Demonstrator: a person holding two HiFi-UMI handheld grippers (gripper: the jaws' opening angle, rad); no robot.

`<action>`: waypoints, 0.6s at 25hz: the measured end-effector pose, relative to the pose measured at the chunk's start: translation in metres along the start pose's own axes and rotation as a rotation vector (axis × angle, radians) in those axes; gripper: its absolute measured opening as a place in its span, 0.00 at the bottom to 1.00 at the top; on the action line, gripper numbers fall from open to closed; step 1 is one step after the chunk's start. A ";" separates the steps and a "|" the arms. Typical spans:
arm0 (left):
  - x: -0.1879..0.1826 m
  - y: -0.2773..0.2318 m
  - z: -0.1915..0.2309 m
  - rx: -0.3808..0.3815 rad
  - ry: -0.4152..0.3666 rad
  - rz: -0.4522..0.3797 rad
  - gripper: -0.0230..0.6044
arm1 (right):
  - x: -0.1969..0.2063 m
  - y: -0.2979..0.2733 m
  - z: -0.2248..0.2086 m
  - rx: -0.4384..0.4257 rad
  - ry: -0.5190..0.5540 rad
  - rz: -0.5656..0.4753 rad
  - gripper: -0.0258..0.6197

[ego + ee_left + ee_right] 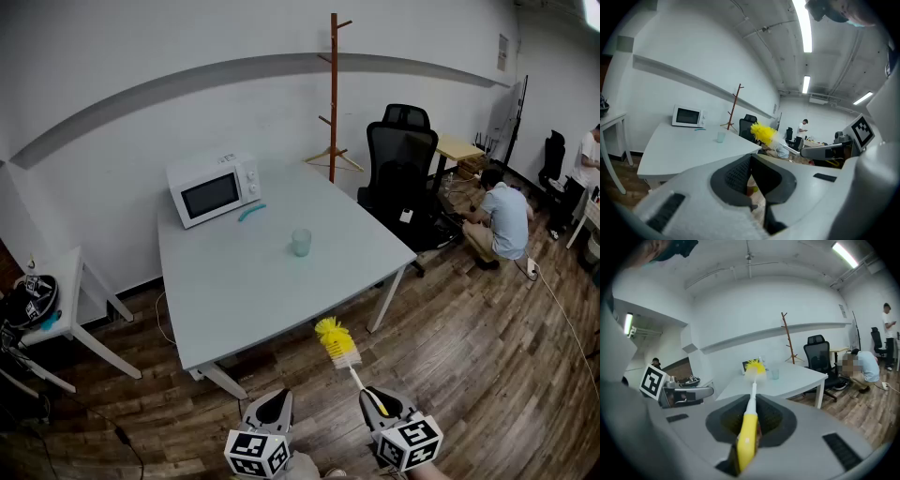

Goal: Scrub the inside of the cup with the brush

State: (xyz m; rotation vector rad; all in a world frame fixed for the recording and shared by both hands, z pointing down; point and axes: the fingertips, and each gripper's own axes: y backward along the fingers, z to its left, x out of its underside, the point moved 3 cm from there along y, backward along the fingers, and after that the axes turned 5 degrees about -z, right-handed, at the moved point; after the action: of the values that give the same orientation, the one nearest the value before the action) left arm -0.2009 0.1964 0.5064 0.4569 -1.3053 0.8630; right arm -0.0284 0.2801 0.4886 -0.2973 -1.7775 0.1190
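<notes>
Head view: brush (339, 345) clamped in right gripper (378, 401), cup (300, 242) well ahead.

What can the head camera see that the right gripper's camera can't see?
Only the head view shows the small teal object lying beside the white microwave, and the right gripper from above. Only the right gripper view shows its fingers shut on the brush's yellow plastic handle, plus a long ceiling light. Both show the yellow-bristled brush head, the clear pale-blue cup standing on the pale grey table, and the wooden coat stand.
</notes>
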 end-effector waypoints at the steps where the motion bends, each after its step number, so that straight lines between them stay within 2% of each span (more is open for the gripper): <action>1: 0.004 0.001 -0.009 -0.007 0.004 -0.005 0.06 | 0.002 0.009 -0.003 0.000 0.002 -0.007 0.11; 11: 0.019 0.023 -0.070 -0.020 -0.004 -0.027 0.06 | 0.016 0.067 0.000 -0.054 0.028 -0.020 0.11; 15: 0.020 0.030 -0.079 -0.018 -0.005 -0.027 0.06 | 0.014 0.078 0.008 -0.079 -0.012 -0.019 0.11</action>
State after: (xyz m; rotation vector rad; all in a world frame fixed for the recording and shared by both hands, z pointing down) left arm -0.1725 0.2781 0.5020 0.4617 -1.3083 0.8276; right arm -0.0285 0.3593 0.4808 -0.3366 -1.7990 0.0368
